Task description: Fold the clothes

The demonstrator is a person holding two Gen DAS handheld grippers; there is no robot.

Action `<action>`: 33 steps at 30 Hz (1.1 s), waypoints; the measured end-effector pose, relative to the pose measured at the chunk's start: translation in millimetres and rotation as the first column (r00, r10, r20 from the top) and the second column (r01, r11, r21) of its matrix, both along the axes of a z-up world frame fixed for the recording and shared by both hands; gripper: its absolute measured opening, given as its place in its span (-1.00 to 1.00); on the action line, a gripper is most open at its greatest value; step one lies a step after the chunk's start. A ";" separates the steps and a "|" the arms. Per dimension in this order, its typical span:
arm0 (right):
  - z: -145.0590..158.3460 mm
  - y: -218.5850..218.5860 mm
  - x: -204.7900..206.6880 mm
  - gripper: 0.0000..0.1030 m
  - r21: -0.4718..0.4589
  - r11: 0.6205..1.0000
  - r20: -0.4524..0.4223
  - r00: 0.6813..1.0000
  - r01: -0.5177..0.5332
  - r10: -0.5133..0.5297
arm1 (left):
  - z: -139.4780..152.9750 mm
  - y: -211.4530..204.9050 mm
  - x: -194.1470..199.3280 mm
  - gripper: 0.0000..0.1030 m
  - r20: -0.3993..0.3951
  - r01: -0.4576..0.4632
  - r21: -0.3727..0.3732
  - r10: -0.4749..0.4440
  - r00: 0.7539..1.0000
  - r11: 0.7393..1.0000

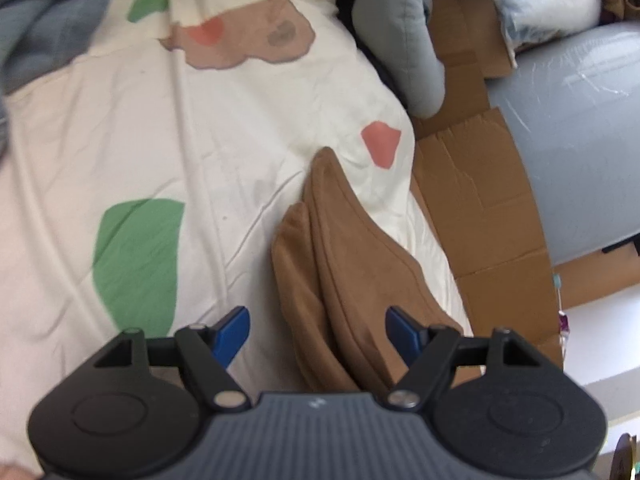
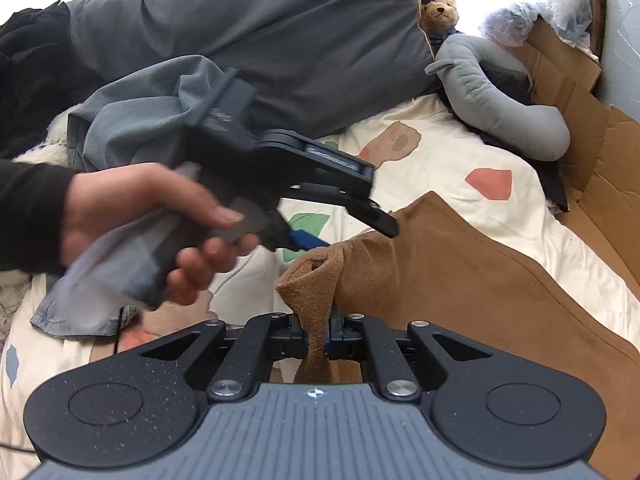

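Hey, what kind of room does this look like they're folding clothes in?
Most likely a bedroom: the brown garment lies on a bed with a patterned cream duvet, a grey pillow at its head, and a teddy bear beside it.

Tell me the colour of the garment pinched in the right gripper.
Brown garment; right wrist view shows it best.

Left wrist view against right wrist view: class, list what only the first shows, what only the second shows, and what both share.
Only the left wrist view: the left gripper from behind, jaws open, nothing pinched. Only the right wrist view: the right gripper shut on a bunched corner of the brown fabric garment, a hand, a small brown teddy bear. Both: the garment, the cream patterned bedsheet, the grey plush toy, flattened cardboard.
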State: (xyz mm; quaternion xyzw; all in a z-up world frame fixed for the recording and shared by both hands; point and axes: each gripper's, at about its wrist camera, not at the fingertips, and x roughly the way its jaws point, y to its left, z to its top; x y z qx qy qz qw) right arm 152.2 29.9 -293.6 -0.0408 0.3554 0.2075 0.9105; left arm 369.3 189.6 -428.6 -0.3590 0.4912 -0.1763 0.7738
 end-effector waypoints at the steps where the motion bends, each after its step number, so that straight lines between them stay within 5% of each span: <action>1: 0.1 -0.3 0.0 -0.89 0.004 1.000 -0.001 1.000 0.001 -0.001 | -2.9 0.7 3.8 0.46 -0.011 0.000 -0.005 0.000 1.000 1.000; 9: 3.7 -11.9 3.2 -0.89 0.067 0.997 -0.053 0.998 0.043 -0.039 | -13.1 2.2 29.7 0.21 -0.040 -0.001 -0.057 -0.001 0.999 0.998; 14: 6.9 -18.6 5.3 -0.89 0.079 0.995 -0.059 0.996 0.064 -0.060 | -9.7 -4.4 45.6 -0.54 -0.064 0.003 -0.036 -0.005 0.998 0.999; 17: 8.0 -21.3 4.4 -0.89 0.073 0.996 -0.054 0.997 0.058 -0.055 | -1.3 -7.7 50.0 -0.76 -0.049 0.024 -0.007 -0.025 0.998 1.000; 33: 28.6 -74.3 -23.8 -0.90 0.164 0.982 -0.047 0.995 0.093 -0.087 | 63.8 -59.7 36.6 -0.82 0.103 0.070 -0.097 -0.060 0.993 0.993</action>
